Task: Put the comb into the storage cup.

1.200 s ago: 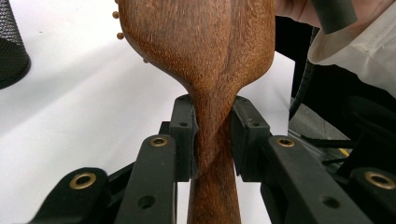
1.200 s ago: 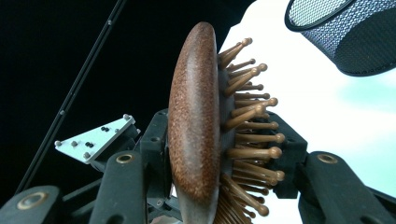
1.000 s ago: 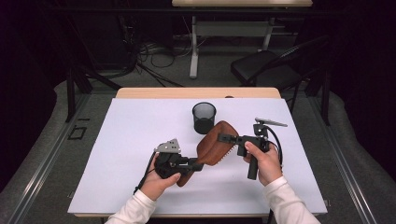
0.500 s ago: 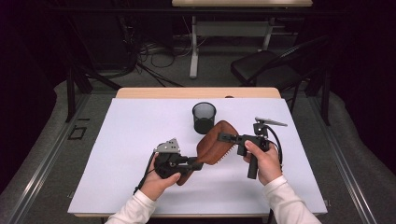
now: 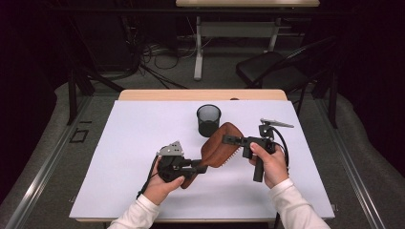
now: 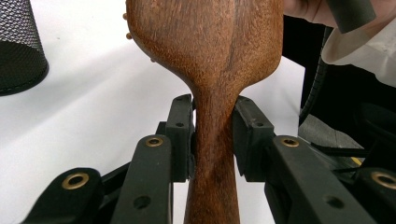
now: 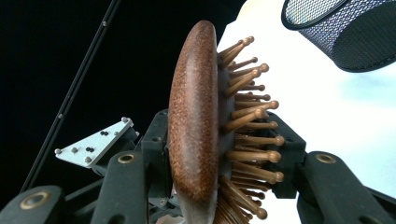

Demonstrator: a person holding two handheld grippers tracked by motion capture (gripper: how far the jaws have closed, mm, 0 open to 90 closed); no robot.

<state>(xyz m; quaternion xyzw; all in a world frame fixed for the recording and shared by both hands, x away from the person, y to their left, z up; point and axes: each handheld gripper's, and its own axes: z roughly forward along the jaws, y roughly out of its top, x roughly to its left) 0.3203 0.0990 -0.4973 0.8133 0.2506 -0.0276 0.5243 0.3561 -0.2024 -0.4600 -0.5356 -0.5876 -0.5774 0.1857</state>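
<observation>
Hairbrush (image 5: 220, 144) clamped between both grippers' fingers (image 6: 180, 135)

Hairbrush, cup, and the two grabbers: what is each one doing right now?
Wooden hairbrush: off the table, held at both ends.
Left gripper: jaws against the brush handle on both sides.
Right gripper: shut on the brush head, back and bristle side.
Black mesh cup: upright on the white table, untouched.

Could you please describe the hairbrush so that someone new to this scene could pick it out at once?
On the white table, just in front of the black mesh cup, a wooden hairbrush is held between the left gripper and the right gripper. It is the one brown thing there, with wooden pins on one face.
</observation>
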